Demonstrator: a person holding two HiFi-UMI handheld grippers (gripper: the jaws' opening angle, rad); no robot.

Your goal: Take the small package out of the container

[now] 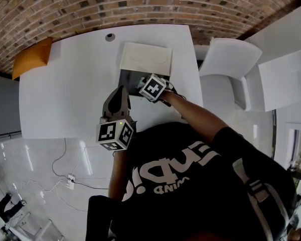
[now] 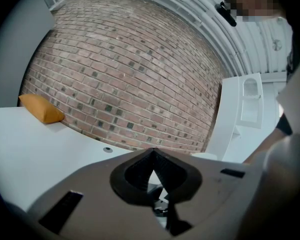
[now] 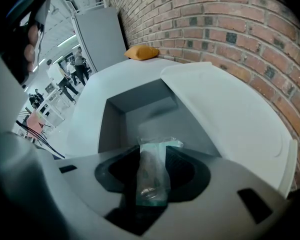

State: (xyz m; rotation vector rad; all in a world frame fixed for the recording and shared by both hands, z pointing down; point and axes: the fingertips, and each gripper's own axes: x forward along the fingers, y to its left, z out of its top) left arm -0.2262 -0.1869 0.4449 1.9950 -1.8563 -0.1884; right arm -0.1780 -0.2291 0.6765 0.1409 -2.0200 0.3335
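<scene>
**Right gripper** (image 3: 152, 153): the jaws are closed in on a small clear plastic package (image 3: 152, 176), with a ribbed pad against each flat side. The package stands on edge in the gap. Its crinkled top pokes out past the fingertips.

**Small clear plastic package**: pale green tint, with a shiny rounded item visible inside. It is pinched in the right gripper over the open cavity of the container. Whether it still touches the container floor cannot be told. No print on it can be read.

**Grey rectangular container** (image 3: 110, 129): it sits on the white table (image 1: 65, 84). Its flat white lid (image 3: 225, 109) lies folded back toward the red brick wall (image 3: 230, 24).

**Left gripper** (image 2: 151, 151): the pad tips are pressed together with nothing between them. In the head view it is held over the table, just beside the container and clear of it.

**Marker cubes**: one is mounted on each gripper, with black-and-white square patterns and no words.

**Orange cushion** (image 1: 32, 56): it rests at the table's far corner, against the wall.

**Black shirt** (image 1: 190, 185): large white lettering appears upside down in the head view. It is partly folded and cannot be read reliably.
</scene>
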